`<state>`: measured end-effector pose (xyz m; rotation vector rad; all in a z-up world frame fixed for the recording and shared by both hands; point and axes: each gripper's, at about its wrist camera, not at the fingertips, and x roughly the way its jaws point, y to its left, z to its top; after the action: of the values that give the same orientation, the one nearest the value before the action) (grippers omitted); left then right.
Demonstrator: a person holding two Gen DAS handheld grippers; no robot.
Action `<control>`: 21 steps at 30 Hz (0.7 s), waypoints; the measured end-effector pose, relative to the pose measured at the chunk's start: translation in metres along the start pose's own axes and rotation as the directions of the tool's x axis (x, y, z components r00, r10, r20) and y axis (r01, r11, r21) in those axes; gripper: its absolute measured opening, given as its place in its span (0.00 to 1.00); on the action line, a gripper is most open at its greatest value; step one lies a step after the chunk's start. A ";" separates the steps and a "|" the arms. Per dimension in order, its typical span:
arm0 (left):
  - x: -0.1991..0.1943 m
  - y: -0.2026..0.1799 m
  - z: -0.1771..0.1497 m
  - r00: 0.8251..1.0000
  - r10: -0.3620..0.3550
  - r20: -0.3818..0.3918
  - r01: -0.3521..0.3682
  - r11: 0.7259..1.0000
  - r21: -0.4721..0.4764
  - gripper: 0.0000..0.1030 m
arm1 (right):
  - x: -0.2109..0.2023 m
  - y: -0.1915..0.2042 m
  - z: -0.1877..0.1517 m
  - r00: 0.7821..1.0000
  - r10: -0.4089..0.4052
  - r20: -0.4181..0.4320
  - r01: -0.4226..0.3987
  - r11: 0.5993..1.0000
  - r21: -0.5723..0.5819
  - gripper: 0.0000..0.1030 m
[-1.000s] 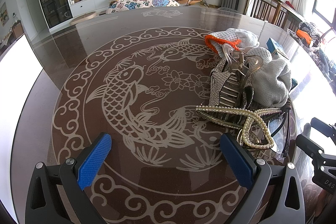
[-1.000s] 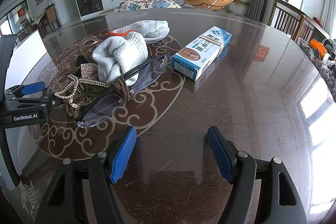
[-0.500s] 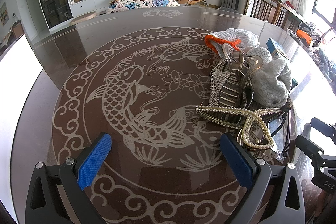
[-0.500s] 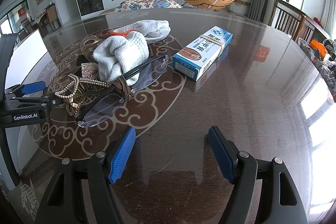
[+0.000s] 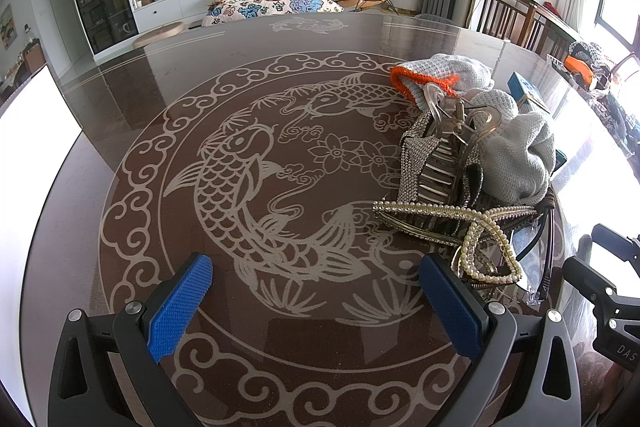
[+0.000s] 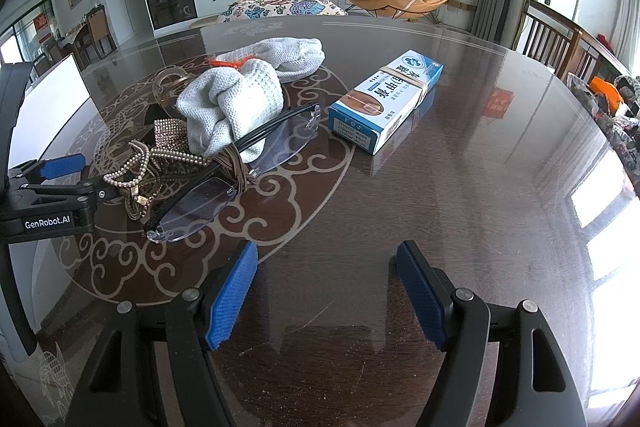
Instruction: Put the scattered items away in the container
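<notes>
A heap of small items lies on the dark round table [image 5: 120,115]. It holds grey knitted gloves [image 6: 232,103] with an orange cuff [image 5: 420,77], a clear hair claw [image 5: 452,111], a rhinestone clip [image 5: 436,167], a pearl hair clip [image 5: 472,223] and rimless glasses [image 6: 240,171]. A blue and white box [image 6: 386,101] lies to the right of the heap. My left gripper [image 5: 316,267] stands open just left of the pearl clip, holding nothing. My right gripper [image 6: 326,259] is open over bare table, nearer than the glasses and box. No container shows.
The table top carries a pale fish and cloud pattern [image 5: 248,167]. Wooden chairs [image 6: 560,43] stand past the right rim. A white panel [image 5: 36,123] sits beside the left rim. One blue pad [image 6: 62,165] of the left gripper shows beside the heap.
</notes>
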<state>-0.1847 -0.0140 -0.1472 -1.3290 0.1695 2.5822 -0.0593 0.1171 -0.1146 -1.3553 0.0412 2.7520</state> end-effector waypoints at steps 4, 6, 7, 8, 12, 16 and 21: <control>0.000 0.000 0.000 1.000 0.000 0.000 0.000 1.000 0.000 1.00 | -0.001 -0.001 0.000 1.000 0.001 0.000 -0.001 1.000 0.001 0.71; 0.000 0.000 0.000 1.000 0.000 0.000 0.000 1.000 0.000 1.00 | -0.001 -0.001 0.000 1.000 0.002 0.001 -0.002 1.000 0.001 0.71; 0.000 0.000 0.000 1.000 0.000 0.000 0.000 1.000 0.000 1.00 | -0.001 -0.001 0.000 1.000 0.002 0.001 -0.002 1.000 0.002 0.71; 0.000 0.000 0.000 1.000 0.000 0.000 0.000 1.000 0.000 1.00 | -0.001 -0.001 0.000 1.000 0.003 0.001 -0.003 1.000 0.002 0.71; 0.000 0.000 0.000 1.000 0.000 0.000 0.000 1.000 0.000 1.00 | -0.001 -0.001 0.000 1.000 0.004 0.001 -0.004 1.000 0.003 0.71; 0.000 0.000 0.000 1.000 0.000 0.000 0.000 1.000 0.000 1.00 | -0.001 0.000 0.000 1.000 0.004 0.001 -0.004 1.000 0.003 0.71; 0.000 0.000 0.000 1.000 0.000 0.000 0.000 1.000 0.000 1.00 | -0.002 0.000 0.000 1.000 0.004 0.001 -0.004 1.000 0.003 0.71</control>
<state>-0.1848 -0.0141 -0.1474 -1.3289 0.1696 2.5821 -0.0587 0.1168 -0.1132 -1.3552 0.0479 2.7547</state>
